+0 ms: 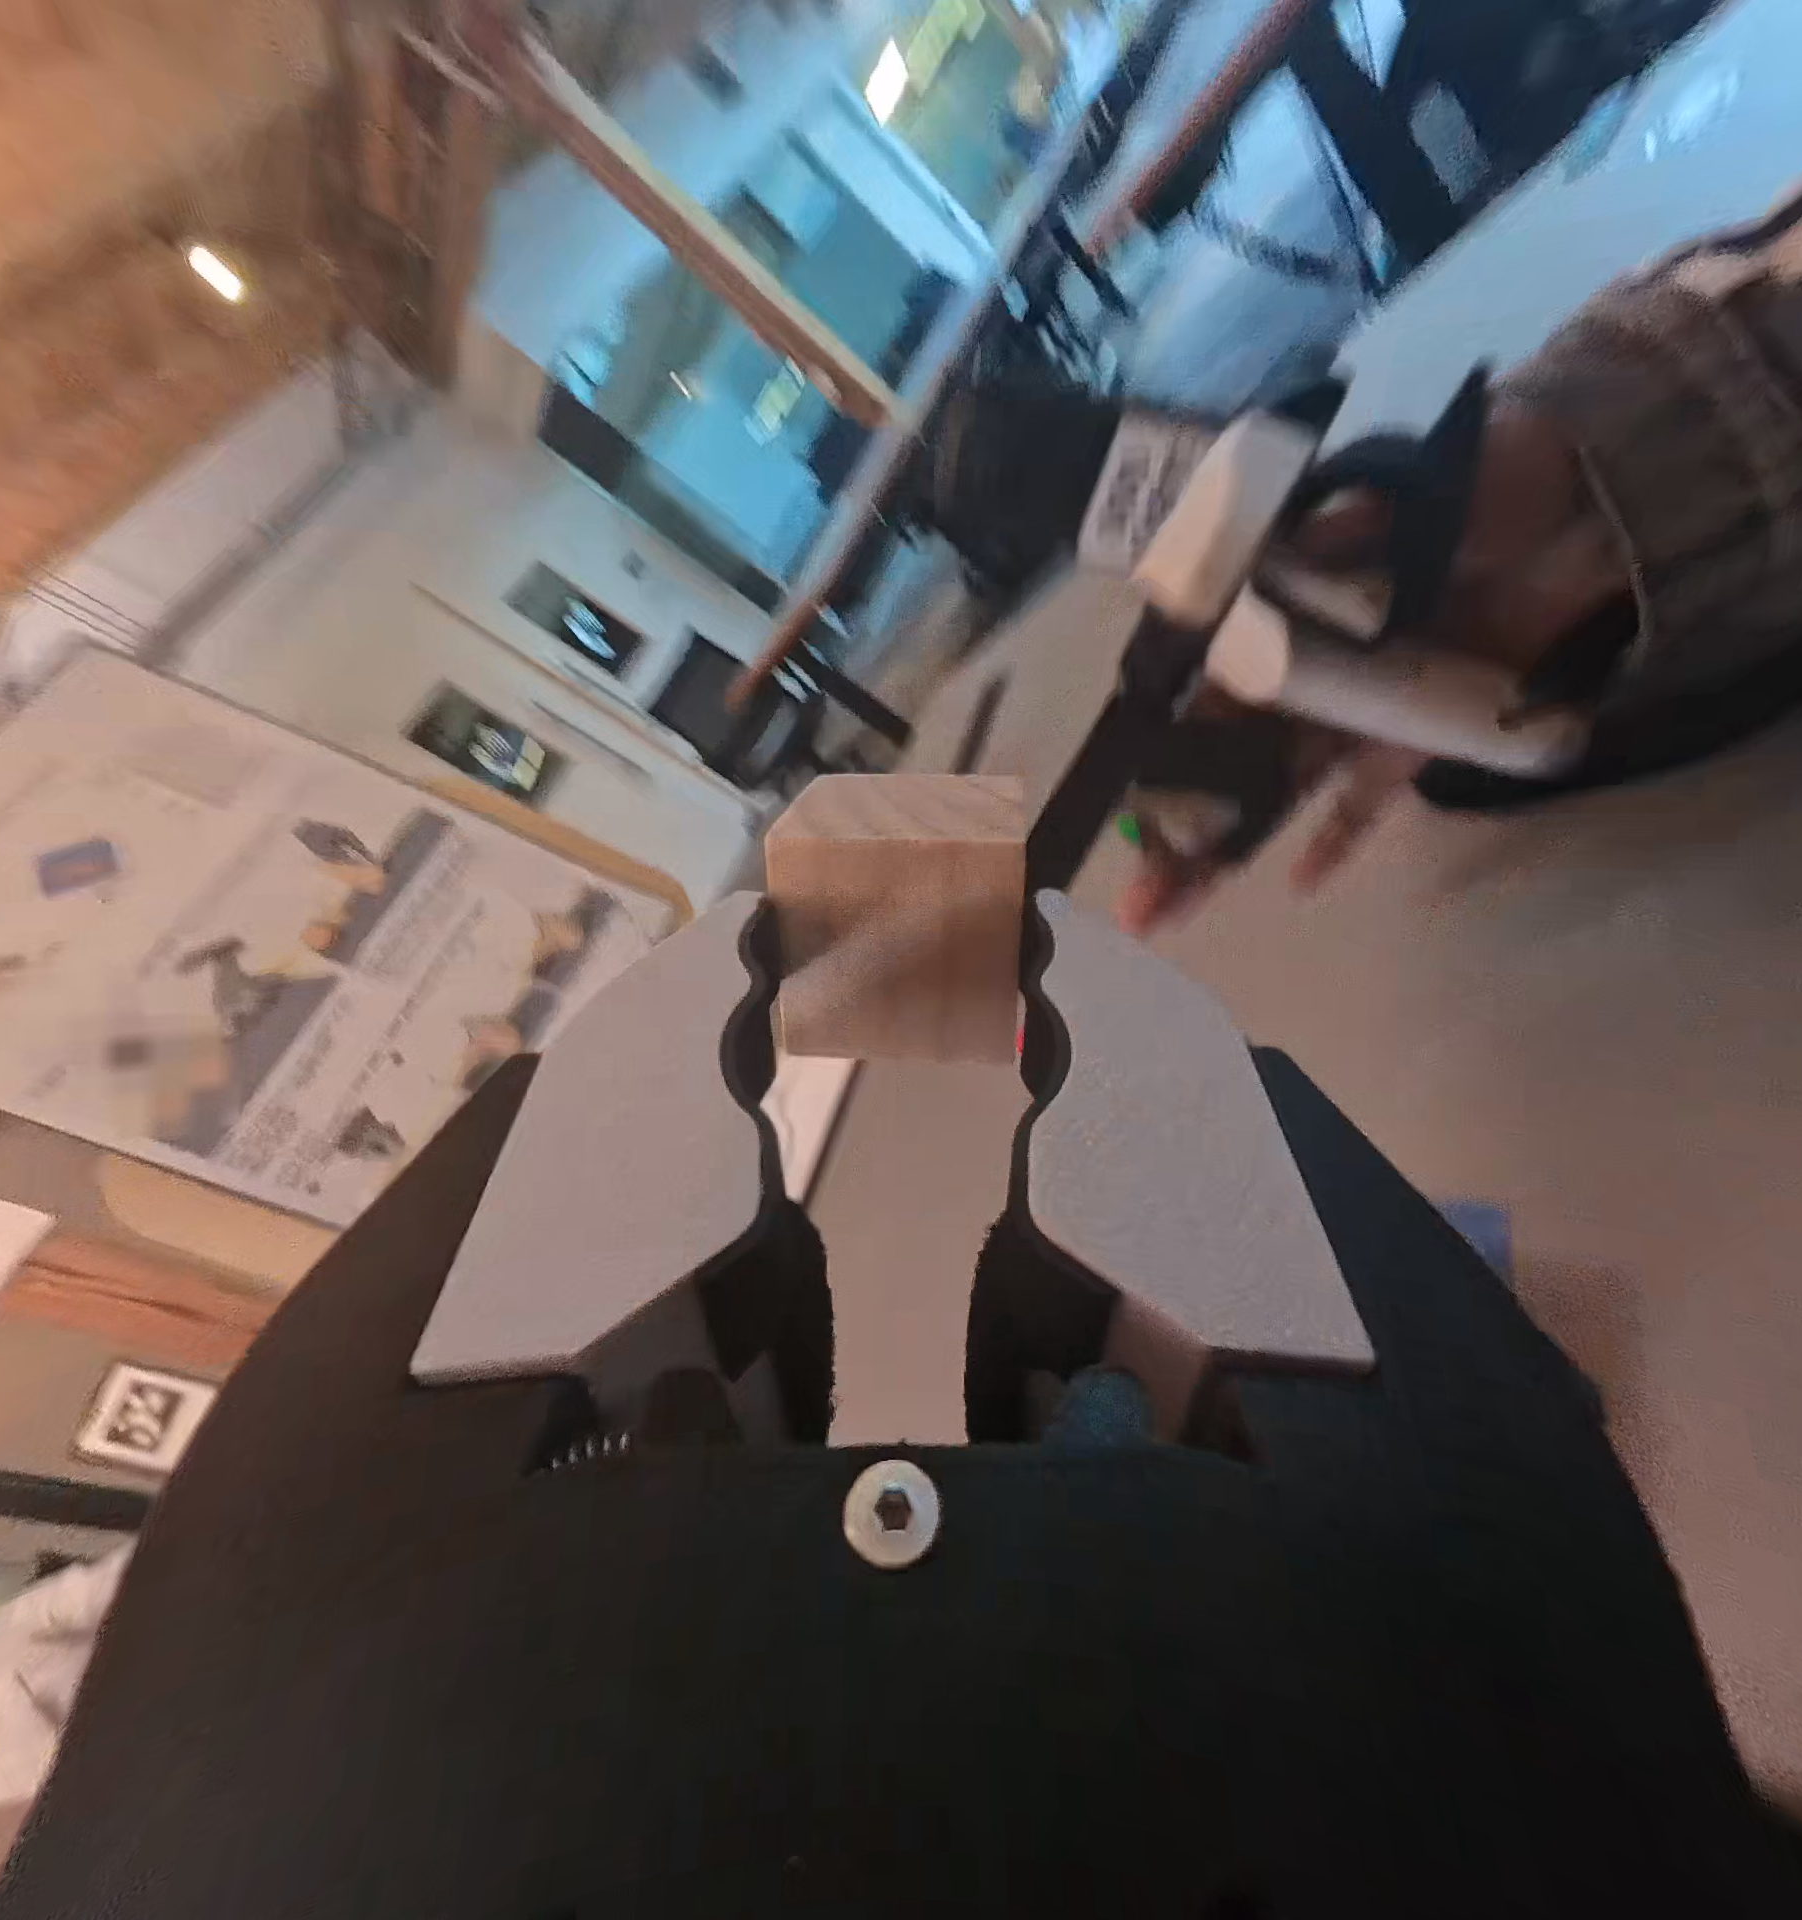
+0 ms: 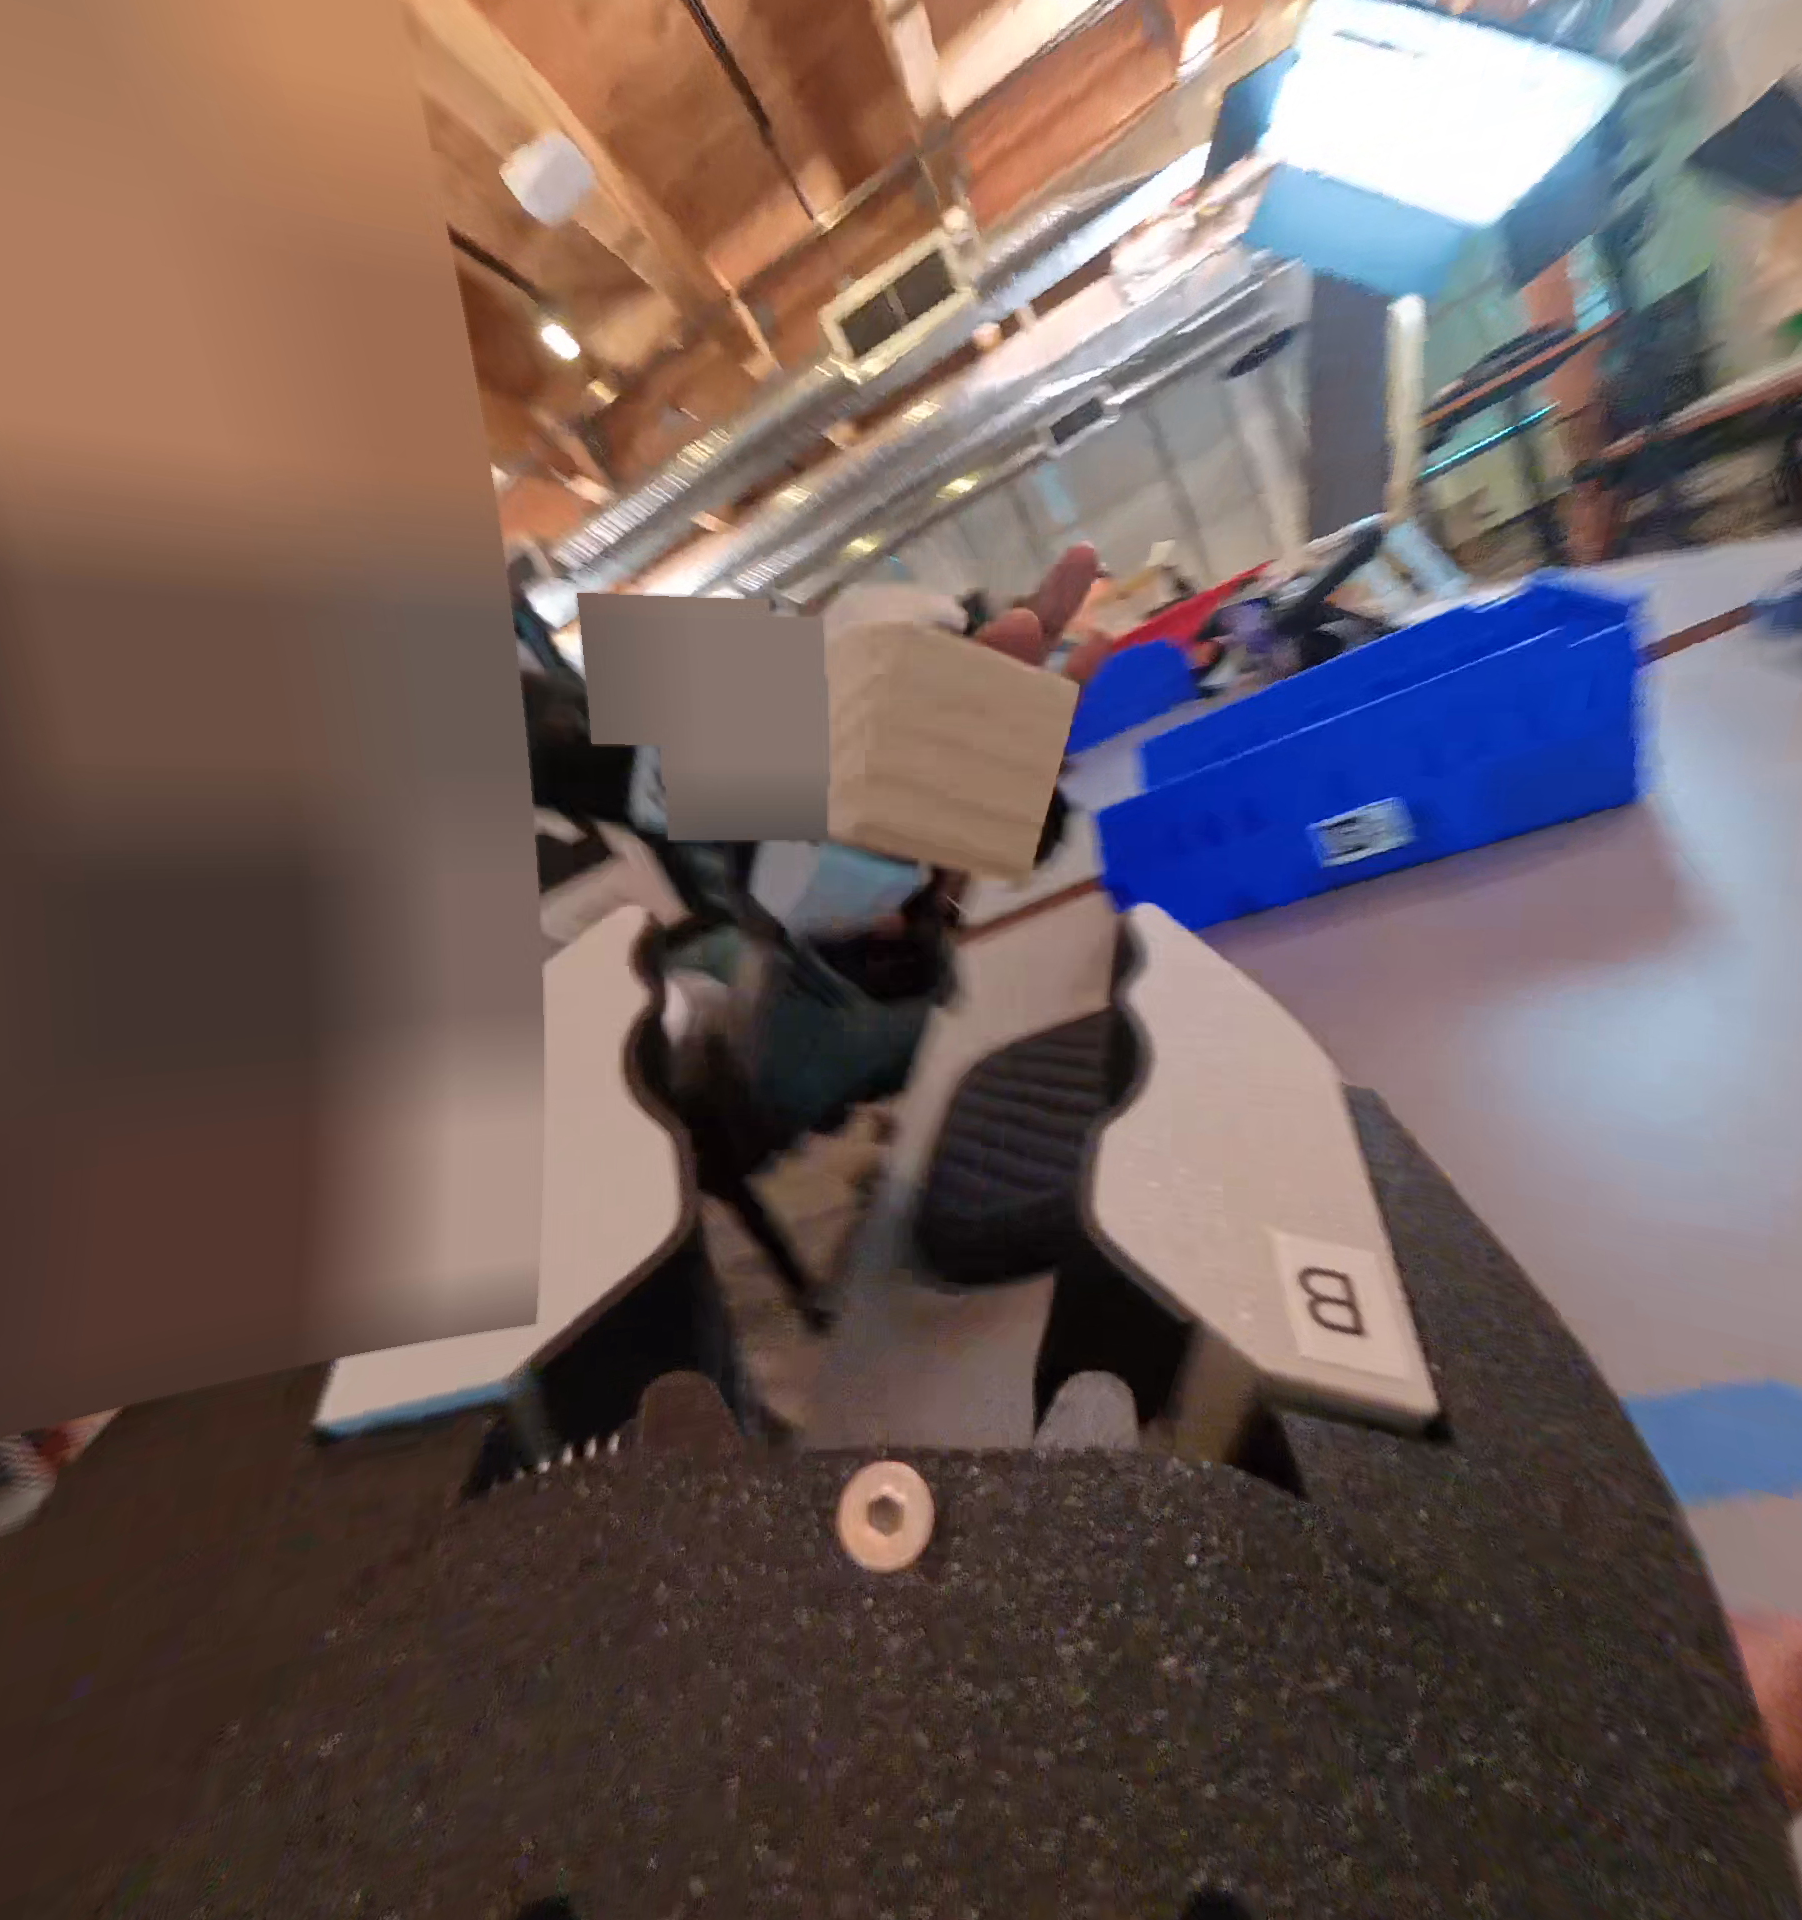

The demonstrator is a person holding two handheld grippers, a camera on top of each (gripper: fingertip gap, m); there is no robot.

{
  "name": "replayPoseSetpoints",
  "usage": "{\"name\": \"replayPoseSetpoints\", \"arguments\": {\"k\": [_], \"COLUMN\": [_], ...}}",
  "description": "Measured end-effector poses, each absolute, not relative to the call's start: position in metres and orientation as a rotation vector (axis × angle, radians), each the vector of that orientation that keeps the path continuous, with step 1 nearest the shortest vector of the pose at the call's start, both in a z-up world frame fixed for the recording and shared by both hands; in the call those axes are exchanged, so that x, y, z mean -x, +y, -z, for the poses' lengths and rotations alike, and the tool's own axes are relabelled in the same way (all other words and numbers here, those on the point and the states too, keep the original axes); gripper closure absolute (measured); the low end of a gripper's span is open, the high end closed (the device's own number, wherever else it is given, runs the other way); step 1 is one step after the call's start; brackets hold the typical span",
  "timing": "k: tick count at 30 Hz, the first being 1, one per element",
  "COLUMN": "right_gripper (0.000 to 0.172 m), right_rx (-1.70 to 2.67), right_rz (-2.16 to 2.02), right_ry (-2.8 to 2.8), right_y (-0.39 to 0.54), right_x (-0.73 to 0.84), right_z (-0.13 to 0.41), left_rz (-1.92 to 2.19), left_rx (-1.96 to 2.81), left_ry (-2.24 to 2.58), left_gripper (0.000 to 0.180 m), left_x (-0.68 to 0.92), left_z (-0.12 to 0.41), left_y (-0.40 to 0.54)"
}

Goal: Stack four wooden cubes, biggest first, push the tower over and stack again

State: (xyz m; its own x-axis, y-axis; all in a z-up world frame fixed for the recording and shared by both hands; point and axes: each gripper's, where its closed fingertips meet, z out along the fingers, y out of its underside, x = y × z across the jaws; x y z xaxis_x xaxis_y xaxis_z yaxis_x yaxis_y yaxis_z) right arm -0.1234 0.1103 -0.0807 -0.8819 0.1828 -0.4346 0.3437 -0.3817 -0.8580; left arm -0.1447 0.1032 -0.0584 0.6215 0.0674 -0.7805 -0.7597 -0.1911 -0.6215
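- Left wrist view: blurred workshop, grey table (image 1: 1499, 1091) below; left gripper (image 1: 898, 971) clamped on a plain wooden cube (image 1: 892, 935), wavy black pads pressed to both flat sides, cube carried in the air.
- Right wrist view: blue plastic bin (image 2: 1396, 790) on grey table; right gripper (image 2: 881, 1018) gaping, nothing between ribbed pads; same cube (image 2: 949, 748) aloft beyond.
- Probably mid-carry; next calls for square, gentle set-down.

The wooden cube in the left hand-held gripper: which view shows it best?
The left wrist view: the wooden cube sits centred, clamped between the left hand-held gripper pads. The right wrist view shows a cube farther off, partly hidden by a blurred patch.
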Motion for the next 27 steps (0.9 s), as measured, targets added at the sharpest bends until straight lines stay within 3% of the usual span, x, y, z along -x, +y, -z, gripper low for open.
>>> {"name": "replayPoseSetpoints", "arguments": {"k": [1,6,11,27], "right_gripper": [0.08,0.054,0.052,0.056], "right_rx": [-0.737,-0.754,-0.788,-0.739], "right_rz": [2.467,2.408,2.35,2.468], "right_ry": [1.834,2.422,2.49,2.493], "right_y": [0.117,0.136,0.137,0.144], "right_x": [0.128,0.138,0.141,0.131], "right_z": [0.086,0.12,0.136,0.122], "left_rz": [-0.795,-0.367,-0.093,-0.074], "left_rx": [1.718,2.472,2.852,3.005], "left_ry": [0.602,0.669,0.658,0.59], "left_gripper": [0.136,0.136,0.136,0.135], "left_x": [0.156,0.179,0.17,0.174], "left_z": [0.062,0.109,0.132,0.189], "left_y": [0.097,0.061,0.058,0.069]}}
